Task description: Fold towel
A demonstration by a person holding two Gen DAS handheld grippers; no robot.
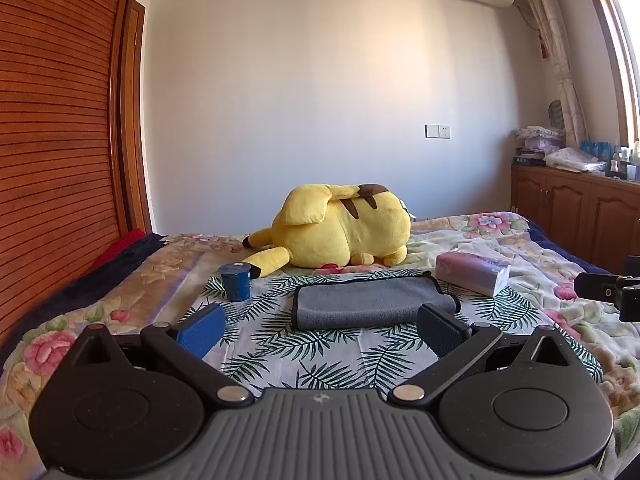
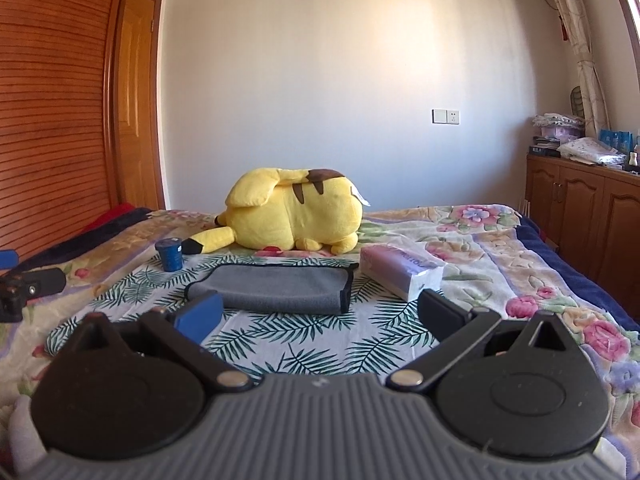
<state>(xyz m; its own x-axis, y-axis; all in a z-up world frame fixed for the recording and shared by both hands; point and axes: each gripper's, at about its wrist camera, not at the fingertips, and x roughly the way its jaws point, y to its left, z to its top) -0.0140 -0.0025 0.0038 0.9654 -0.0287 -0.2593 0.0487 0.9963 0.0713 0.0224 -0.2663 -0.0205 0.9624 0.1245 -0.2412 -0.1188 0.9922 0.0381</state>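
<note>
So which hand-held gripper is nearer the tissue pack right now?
Right. The right hand-held gripper has the tissue pack just beyond its right finger; the left hand-held gripper faces the towel, with the pack farther off to its right.

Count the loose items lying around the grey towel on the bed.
3: a blue plastic cup at its left, a yellow plush toy behind it, a pink tissue pack at its right. More may be hidden.
</note>
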